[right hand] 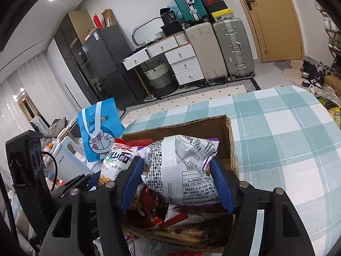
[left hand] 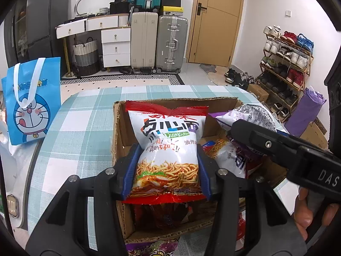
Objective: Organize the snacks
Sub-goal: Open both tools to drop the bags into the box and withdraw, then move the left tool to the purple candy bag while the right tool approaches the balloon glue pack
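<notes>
Over checked cloth (left hand: 70,128) and a corrugated box (left hand: 116,132), both fingers pinch crinkly snack packets (left hand: 168,149).

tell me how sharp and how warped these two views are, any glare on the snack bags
Left wrist: strong fisheye bend with dark corners, red-and-white noodle bag sharp, glare on its red bottom seal. Right wrist: same bend, ceiling lights flare top left, purple-and-white bag print readable.

Lived-in home; stacked suitcases (left hand: 159,42) by wooden door (left hand: 217,21); shoe rack (left hand: 285,64) full; white drawers (left hand: 116,47); checked tabletop (left hand: 81,128); fridge (right hand: 106,64).
</notes>
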`<state>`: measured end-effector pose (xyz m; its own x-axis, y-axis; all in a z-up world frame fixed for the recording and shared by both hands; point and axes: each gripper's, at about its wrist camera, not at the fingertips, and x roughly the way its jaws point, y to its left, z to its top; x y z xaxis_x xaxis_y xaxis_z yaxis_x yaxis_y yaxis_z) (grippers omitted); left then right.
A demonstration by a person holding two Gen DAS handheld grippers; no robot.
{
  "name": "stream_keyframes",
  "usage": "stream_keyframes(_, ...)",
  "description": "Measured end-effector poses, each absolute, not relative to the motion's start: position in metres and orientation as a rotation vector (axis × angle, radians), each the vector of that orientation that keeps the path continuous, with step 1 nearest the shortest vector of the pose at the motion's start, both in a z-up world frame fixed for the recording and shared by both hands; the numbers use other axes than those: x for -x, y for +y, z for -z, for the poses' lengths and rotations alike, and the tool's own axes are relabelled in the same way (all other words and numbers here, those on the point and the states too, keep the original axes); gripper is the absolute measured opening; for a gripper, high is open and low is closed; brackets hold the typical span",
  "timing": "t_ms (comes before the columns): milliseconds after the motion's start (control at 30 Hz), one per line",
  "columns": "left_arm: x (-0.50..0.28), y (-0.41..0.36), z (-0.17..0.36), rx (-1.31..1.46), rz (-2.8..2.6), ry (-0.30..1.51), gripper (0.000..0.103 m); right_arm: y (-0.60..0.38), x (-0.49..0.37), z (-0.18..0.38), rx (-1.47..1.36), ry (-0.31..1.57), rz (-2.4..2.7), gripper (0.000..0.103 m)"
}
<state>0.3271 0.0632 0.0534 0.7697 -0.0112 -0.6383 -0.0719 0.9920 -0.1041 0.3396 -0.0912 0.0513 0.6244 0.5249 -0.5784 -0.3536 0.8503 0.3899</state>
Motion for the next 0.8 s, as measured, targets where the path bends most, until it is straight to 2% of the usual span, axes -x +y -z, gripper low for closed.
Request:
stream_keyframes(133,-0.33,0.062,-0.053,0.115,-0.037,0.699,0.047,-0.089,-0.341,-0.051,-0.25,0.748,-0.516,0.069)
stream_keyframes(233,-0.328,0.063,-0.055,0.12,-0.035,0.697,0.047,-0.092,-0.336,-0.055,-0.254,0.729,-0.531,0.077)
stream_keyframes(300,-0.323,0.063,-0.059,0.123,-0.037,0.684,0.051,-0.097,-0.331,-0.058,-0.257,0.711,-0.535,0.082)
stream_keyframes(367,-0.319,0.064,-0.064,0.126,-0.047,0.674,0.065,-0.102,-0.326,-0.061,-0.267,0.705,-0.542,0.085)
stream_keyframes(467,-0.311,0.068,-0.071,0.151,-0.051,0.664,0.075,-0.111,-0.318,-0.065,-0.272,0.695,-0.53,0.093)
stream_keyframes(533,-0.303,0.07,-0.076,0.159,-0.053,0.656,0.081,-0.117,-0.314,-0.065,-0.277,0.693,-0.527,0.098)
stream_keyframes(600,-0.296,0.071,-0.079,0.153,-0.055,0.653,0.082,-0.121,-0.31,-0.065,-0.273,0.698,-0.521,0.102)
stream_keyframes(700,-0.284,0.071,-0.083,0.133,-0.061,0.656,0.087,-0.127,-0.303,-0.064,-0.262,0.71,-0.497,0.102)
stream_keyframes(733,-0.277,0.072,-0.086,0.127,-0.064,0.654,0.093,-0.129,-0.301,-0.063,-0.262,0.719,-0.489,0.102)
stream_keyframes(767,-0.273,0.071,-0.087,0.124,-0.069,0.653,0.103,-0.13,-0.3,-0.062,-0.262,0.725,-0.482,0.102)
stream_keyframes(800,-0.267,0.072,-0.087,0.126,-0.075,0.647,0.102,-0.131,-0.298,-0.06,-0.26,0.732,-0.479,0.102)
